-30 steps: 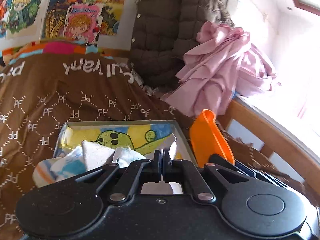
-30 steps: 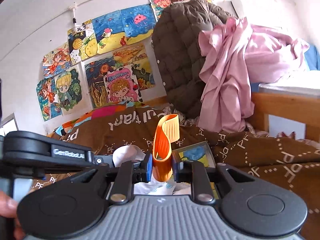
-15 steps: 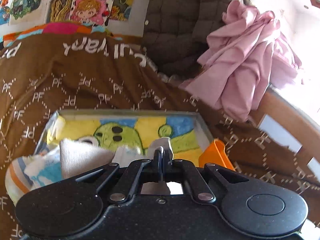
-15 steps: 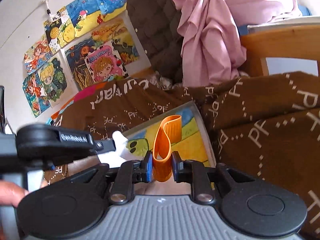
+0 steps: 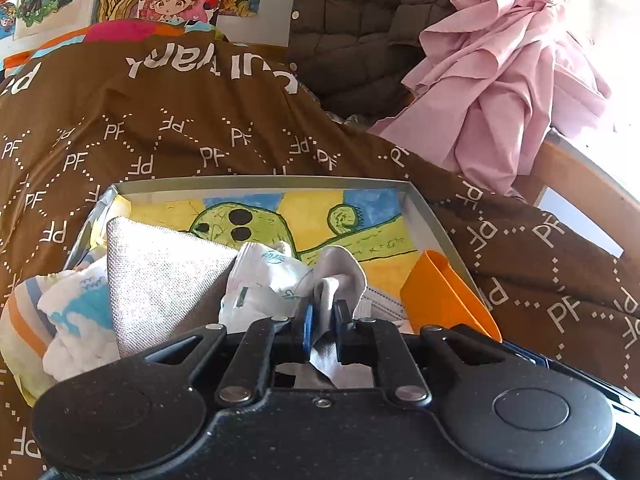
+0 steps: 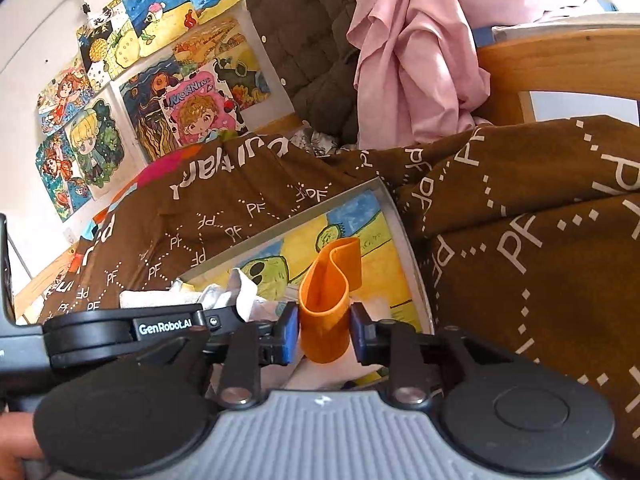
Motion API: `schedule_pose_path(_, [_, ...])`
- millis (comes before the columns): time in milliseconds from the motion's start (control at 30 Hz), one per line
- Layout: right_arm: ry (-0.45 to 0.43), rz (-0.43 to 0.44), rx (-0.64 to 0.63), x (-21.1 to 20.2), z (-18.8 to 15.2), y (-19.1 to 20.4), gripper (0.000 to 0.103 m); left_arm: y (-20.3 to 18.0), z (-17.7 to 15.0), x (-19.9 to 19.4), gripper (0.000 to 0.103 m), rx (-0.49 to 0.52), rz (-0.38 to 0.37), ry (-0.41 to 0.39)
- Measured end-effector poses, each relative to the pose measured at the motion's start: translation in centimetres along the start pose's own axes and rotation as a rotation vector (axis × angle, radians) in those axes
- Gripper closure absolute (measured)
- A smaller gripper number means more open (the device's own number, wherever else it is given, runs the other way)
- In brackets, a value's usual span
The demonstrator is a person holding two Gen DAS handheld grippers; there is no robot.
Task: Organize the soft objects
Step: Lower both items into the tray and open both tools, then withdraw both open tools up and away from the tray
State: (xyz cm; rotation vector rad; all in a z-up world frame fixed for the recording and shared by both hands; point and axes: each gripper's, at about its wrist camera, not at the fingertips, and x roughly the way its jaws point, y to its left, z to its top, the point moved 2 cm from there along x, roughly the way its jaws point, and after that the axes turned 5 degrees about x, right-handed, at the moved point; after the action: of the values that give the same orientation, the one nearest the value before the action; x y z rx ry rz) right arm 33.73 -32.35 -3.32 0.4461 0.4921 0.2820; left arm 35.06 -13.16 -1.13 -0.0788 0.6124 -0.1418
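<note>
While the left gripper (image 5: 321,322) pinches a grey cloth (image 5: 340,276) low over the box (image 5: 436,224), bare drawing lies beyond toward the far rim. From the right wrist, the right gripper (image 6: 325,330) stands slightly parted around the orange band (image 6: 326,300), near the box's right wall.
</note>
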Motion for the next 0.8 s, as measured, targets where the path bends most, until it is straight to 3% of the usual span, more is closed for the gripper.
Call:
schedule_pose_path(67, [-0.002,-0.006,0.002,-0.2,0.0,0.0,0.067,0.0,0.0,-0.2,0.082,0.003,-0.005,-0.004])
schedule_pose_path(267, [-0.030,-0.042,-0.004,-1.0,0.4,0.1,0.059,0.0,-0.1,-1.5,0.048,0.016,-0.017,-0.046])
schedule_pose_path(533, [-0.093,-0.088,-0.059,-3.9,0.9,1.1,0.037,2.0,0.0,-4.7,0.027,-0.032,0.021,-0.084])
schedule_pose_path(800, [-0.164,-0.055,-0.117,-8.8,1.1,3.7,0.016,3.2,-0.6,-10.7,0.003,-0.066,0.056,-0.161])
